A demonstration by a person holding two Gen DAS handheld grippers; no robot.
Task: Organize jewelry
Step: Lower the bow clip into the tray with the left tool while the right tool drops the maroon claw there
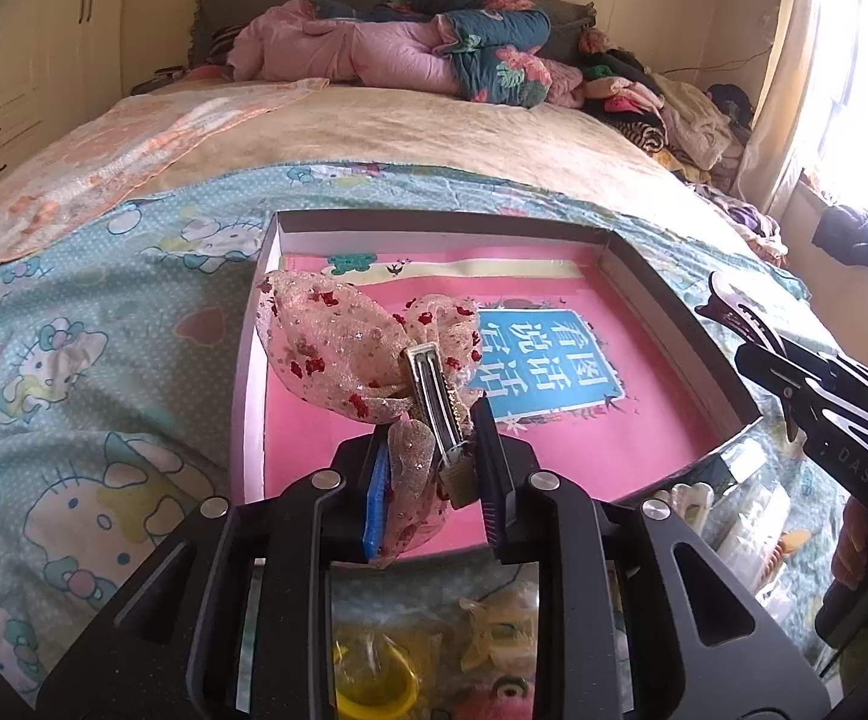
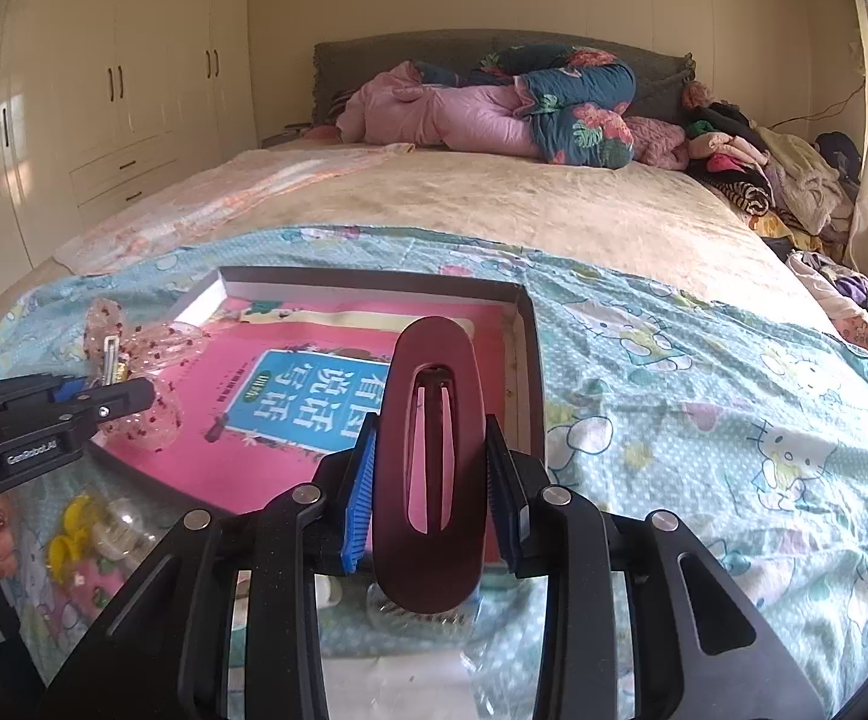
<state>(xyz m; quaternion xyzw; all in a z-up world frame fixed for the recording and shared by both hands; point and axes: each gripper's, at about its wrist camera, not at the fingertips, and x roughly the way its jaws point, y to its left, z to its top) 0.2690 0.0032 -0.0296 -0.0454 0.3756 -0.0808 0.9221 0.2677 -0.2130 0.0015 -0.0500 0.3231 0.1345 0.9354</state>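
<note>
left wrist view: the left gripper (image 1: 431,483) has its fingers (image 1: 492,468) clamped on the metal clip of a sheer bow hair clip (image 1: 338,354); the clip's silver bar stands tilted up from between the fingers, and the pink, red-speckled bow spreads up and to the left above them; the bow hangs over the near left part of a shallow box (image 1: 673,312) that lies on the hello kitty sheet (image 1: 74,312) of the bed; a pink book (image 1: 553,354) with a blue title panel lies flat inside the box; at the right edge the right gripper (image 1: 751,330) shows from the side, a dark hair claw (image 1: 733,306) jutting from its tip over the box's right wall; below the left gripper, yellow and pale clips (image 1: 493,630) lie in clear packaging just in front of the box.

right wrist view: the right gripper (image 2: 428,492) has its fingers (image 2: 359,492) closed on a dark red oval hair claw (image 2: 431,468), one pad against each long side; the claw stands upright between them, its slotted face toward the camera, above the near right corner of the box (image 2: 532,372); the pink book (image 2: 290,396) lies in the box behind it; at the left the left gripper (image 2: 116,393) holds the bow hair clip (image 2: 128,354) over the box's near left edge, well apart from the claw; clear packaging with yellow clips (image 2: 74,528) lies on the sheet (image 2: 703,390) below it.
</note>
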